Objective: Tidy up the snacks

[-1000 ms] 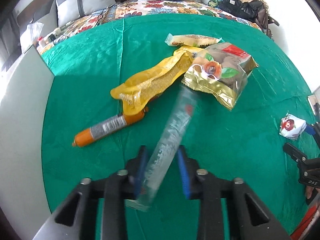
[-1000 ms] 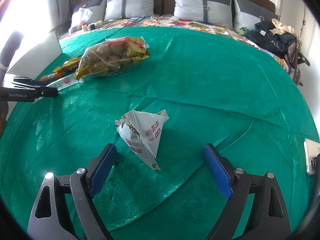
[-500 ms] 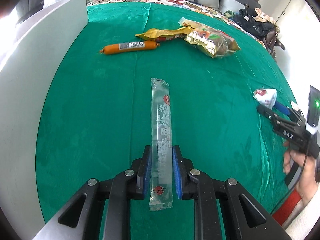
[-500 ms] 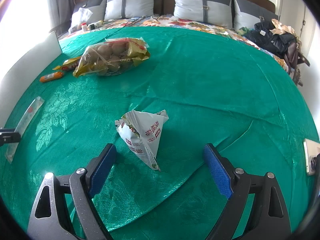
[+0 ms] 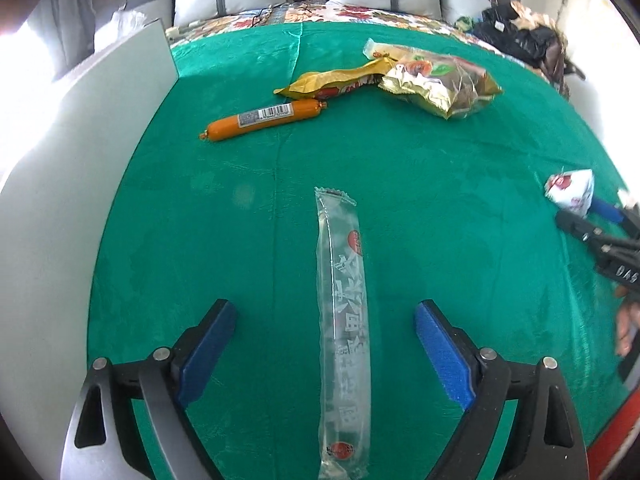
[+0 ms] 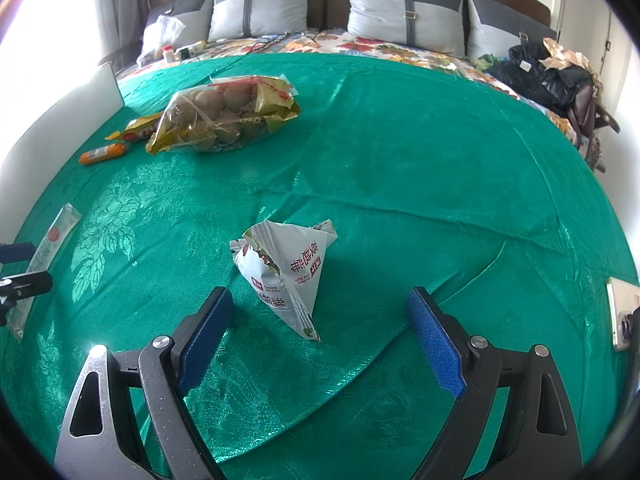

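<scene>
Five snacks lie on the green cloth [image 6: 400, 152], and as far as I can judge only one has been dealt with. Largest is the bag of round brown pieces [image 6: 224, 118], far ahead and to the left of my right gripper [image 6: 316, 322]; its gold end touches the yellow wrapper [image 5: 340, 78], and a pale packet [image 5: 386, 50] pokes out from behind it, too hidden to read. Those three make a loose heap, so I take them as not yet sorted. The orange sausage [image 5: 264, 120] lies just in front of the heap, apart from it, well ahead of my left gripper [image 5: 324, 344]. Directly between my left fingers, pointing straight away from me, lies the long clear stick pack [image 5: 342, 320], flat on the cloth; both pads stand wide of it and touch nothing, so I hold it no more. It looks set in place near the white board [image 5: 60, 200] on my left. Smallest is the white triangular pouch [image 6: 286, 270], torn at one corner, sitting between my right fingers, which are spread wide and empty. It looks like my next pick.
</scene>
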Available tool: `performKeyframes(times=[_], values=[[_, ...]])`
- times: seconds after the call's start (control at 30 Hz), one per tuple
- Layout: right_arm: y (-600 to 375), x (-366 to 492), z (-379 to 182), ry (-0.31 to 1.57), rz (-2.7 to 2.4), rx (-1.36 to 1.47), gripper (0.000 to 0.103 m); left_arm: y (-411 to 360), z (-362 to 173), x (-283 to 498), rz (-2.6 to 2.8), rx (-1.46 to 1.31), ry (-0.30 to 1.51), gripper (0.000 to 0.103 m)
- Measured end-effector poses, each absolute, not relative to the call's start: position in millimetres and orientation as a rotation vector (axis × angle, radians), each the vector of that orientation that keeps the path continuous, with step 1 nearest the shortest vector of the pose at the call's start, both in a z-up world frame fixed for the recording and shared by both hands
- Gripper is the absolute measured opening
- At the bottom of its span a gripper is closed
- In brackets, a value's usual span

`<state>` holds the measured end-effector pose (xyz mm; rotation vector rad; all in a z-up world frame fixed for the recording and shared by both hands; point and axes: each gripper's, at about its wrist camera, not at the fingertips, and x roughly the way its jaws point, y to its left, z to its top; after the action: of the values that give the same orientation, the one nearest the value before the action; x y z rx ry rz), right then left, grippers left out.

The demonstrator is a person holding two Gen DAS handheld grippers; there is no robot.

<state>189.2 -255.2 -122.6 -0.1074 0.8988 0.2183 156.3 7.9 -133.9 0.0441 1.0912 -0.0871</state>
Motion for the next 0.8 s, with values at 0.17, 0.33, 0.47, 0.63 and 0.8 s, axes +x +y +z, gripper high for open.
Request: performKeyframes(times=[0.17, 0.33, 0.47, 0.63, 0.8], values=[[-255.4, 189.2, -122.8, 0.899, 0.218, -0.107, 0.090, 12.1, -135.5, 161.8, -0.083, 0.036, 1.109, 0.097], [-255.4, 189.2, -122.7, 0.899, 0.219, -0.108, 0.090, 12.0, -130.2, 162.2, -0.093, 0.037, 1.100, 0.066], [-255.3, 189.2, -122.6, 0.899, 0.219, -0.108, 0.090, 13.2, -125.2, 162.2, -0.122, 0.031, 1.093, 0.019], [-259.6, 188.8, -122.8, 0.895, 0.231, -0.087, 0.091, 29.9, -121.5, 144.6, -0.134, -0.096, 1.103, 0.018], [-296.8, 177.1, -117.7, 0.879, 0.358, 0.178, 0.090, 48.5, -116.2, 119.0, -0.139, -0.153, 1.085, 0.018]])
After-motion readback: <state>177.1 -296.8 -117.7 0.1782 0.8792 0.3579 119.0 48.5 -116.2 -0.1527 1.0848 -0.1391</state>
